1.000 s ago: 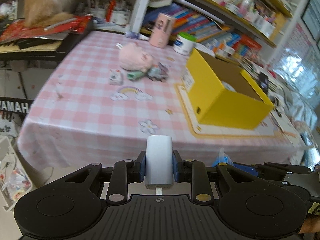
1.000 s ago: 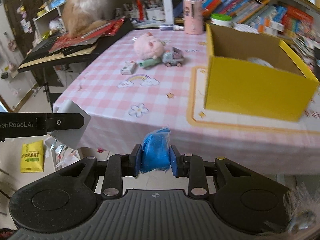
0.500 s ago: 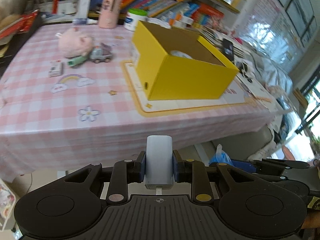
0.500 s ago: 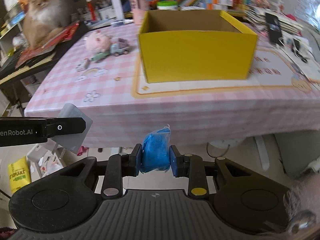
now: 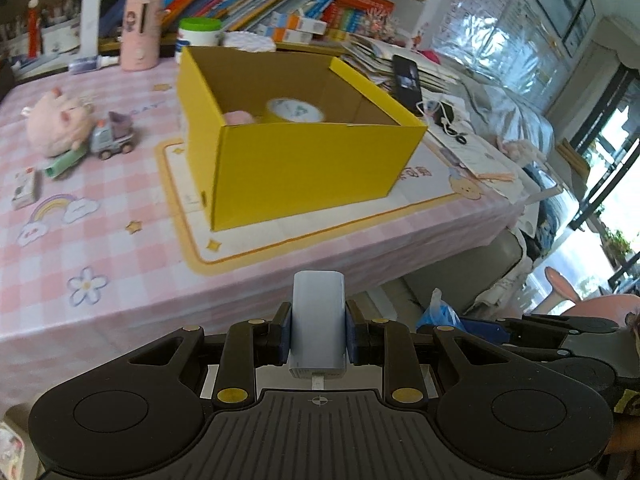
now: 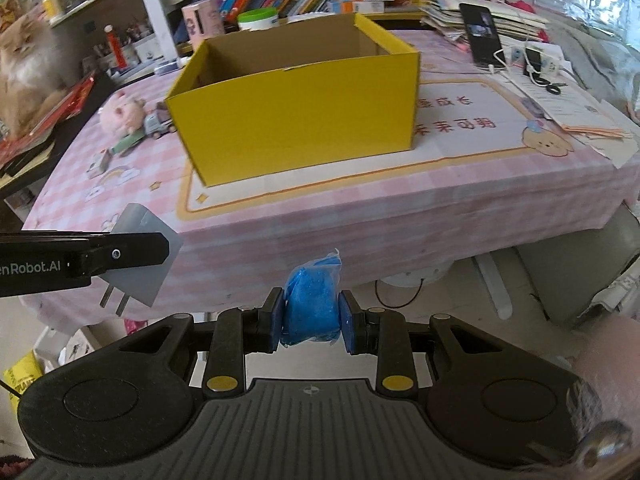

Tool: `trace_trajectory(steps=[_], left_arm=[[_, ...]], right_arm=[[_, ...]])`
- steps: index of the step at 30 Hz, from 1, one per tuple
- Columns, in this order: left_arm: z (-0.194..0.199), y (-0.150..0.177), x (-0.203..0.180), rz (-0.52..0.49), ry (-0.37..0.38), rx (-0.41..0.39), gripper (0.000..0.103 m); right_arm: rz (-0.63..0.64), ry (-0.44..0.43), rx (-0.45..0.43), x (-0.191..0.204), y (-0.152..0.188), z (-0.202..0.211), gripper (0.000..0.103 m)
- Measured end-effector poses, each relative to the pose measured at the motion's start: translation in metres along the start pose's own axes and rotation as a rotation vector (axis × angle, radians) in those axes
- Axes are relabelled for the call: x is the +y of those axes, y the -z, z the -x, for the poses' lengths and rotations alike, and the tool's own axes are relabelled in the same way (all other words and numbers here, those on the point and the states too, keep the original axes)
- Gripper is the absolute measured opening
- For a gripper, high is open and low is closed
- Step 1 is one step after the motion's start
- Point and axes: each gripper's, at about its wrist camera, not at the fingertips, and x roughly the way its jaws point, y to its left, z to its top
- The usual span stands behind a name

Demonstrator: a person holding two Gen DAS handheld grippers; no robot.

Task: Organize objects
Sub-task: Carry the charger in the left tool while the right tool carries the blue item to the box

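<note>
My left gripper is shut on a white charger plug, held off the table's front edge; the plug also shows in the right wrist view. My right gripper is shut on a blue bagged lump, also short of the table. An open yellow box stands on a cream mat; it holds a tape roll and something pink. A pink plush pig, a toy truck, a green bar and a small card lie on the left of the table.
The table has a pink checked cloth. A pink cup and a green-lidded jar stand behind the box, before bookshelves. A phone, cables and papers lie at the right. A cat sits at the far left.
Both grippers have swung right and moved closer to the table, so the yellow box is now centred and larger. Both still hold their objects.
</note>
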Motion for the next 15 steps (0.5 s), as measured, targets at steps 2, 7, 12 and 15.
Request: trace_trajectory(steps=[2, 7, 12, 15], left_arm=[[-0.006, -0.004, -0.004, -0.006, 0.01, 0.003, 0.024], [-0.016, -0.014, -0.011, -0.014, 0.032, -0.002, 0.024], [-0.014, -0.032, -0.015, -0.006, 0.058, -0.057, 0.024], [-0.008, -0.049, -0.014, 0.012, 0.066, -0.108, 0.024]], right_arm=[[-0.007, 0.007, 0.0, -0.006, -0.002, -0.001, 0.027], [-0.032, 0.025, 0.002, -0.022, -0.009, -0.004, 0.027], [-0.027, 0.032, -0.024, -0.031, -0.022, -0.005, 0.027], [-0.027, 0.037, -0.066, -0.038, -0.038, -0.002, 0.027]])
